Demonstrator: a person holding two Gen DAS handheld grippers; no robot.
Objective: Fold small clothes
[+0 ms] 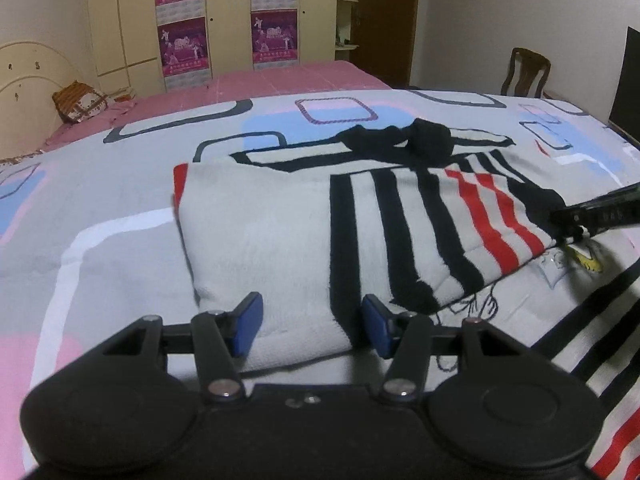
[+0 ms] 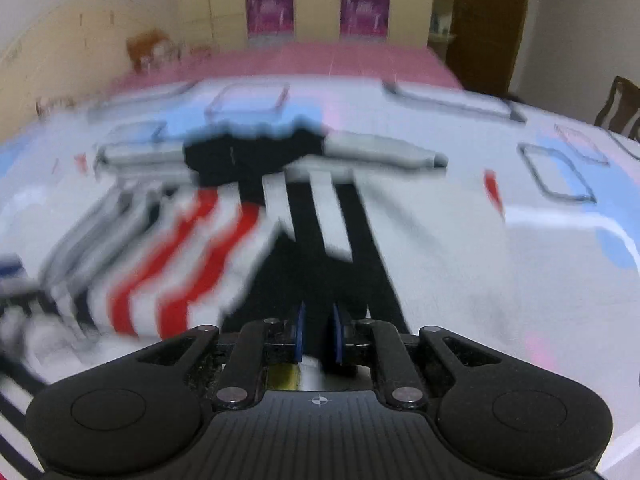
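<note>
A grey sweater (image 1: 280,232) with black and red stripes lies folded on the patterned bedspread (image 1: 100,208), its black collar (image 1: 424,140) at the far end. My left gripper (image 1: 316,322) is open at the sweater's near edge, with the folded cloth lying between its blue pads (image 1: 252,320). The right gripper (image 1: 568,216) comes in from the right at the red-striped edge. In the blurred right wrist view, my right gripper (image 2: 318,322) is nearly closed, with dark cloth of the sweater (image 2: 320,240) pinched between its pads (image 2: 298,336).
More striped cloth (image 1: 600,360) lies at the lower right, with a yellow print (image 1: 586,260) showing. Beyond the bedspread are a pink sheet (image 1: 280,80), a pillow (image 1: 78,100), a wardrobe (image 1: 224,12) with posters, a wooden chair (image 1: 526,72) and a dark panel (image 1: 628,80).
</note>
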